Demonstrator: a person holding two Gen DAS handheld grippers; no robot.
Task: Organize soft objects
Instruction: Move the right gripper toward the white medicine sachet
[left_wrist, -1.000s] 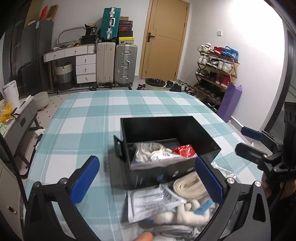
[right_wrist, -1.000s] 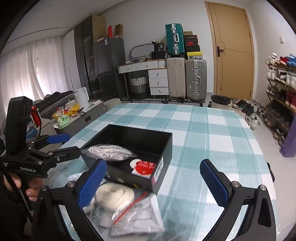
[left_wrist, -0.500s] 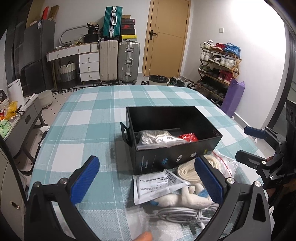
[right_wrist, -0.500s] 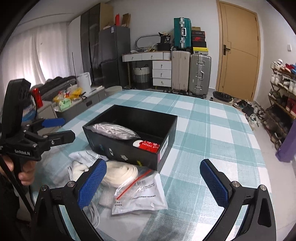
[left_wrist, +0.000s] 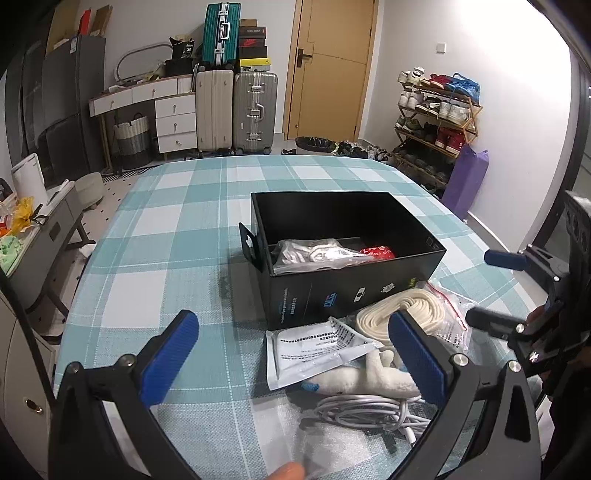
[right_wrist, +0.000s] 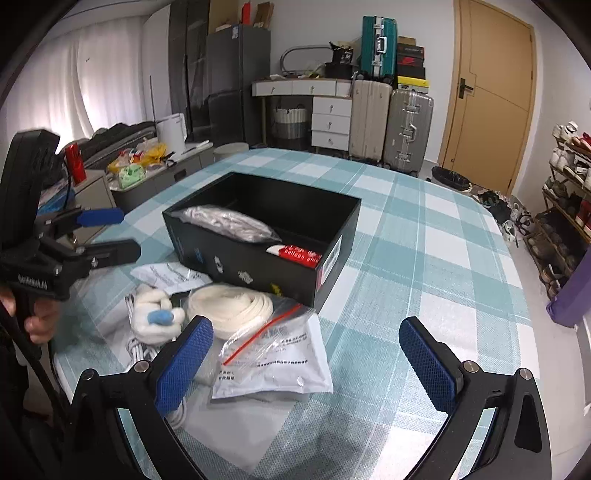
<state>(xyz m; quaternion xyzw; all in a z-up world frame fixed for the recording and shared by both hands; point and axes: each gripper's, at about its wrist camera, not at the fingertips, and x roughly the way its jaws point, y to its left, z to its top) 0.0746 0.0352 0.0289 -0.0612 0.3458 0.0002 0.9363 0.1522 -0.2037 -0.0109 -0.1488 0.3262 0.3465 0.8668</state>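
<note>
**What the views leave unclear**

Seen from the left wrist, the near wall of the black box (left_wrist: 347, 291) hides the lower parts of the clear bag of white items (left_wrist: 314, 254) and the red packet (left_wrist: 378, 253) inside it. In front of the box, a printed white pouch (left_wrist: 314, 349) covers part of the white plush toy (left_wrist: 364, 376), so its shape cannot be told. The pouch's print is too small to read. The white cable (left_wrist: 365, 410) runs behind the left gripper's right finger (left_wrist: 415, 358).
</note>
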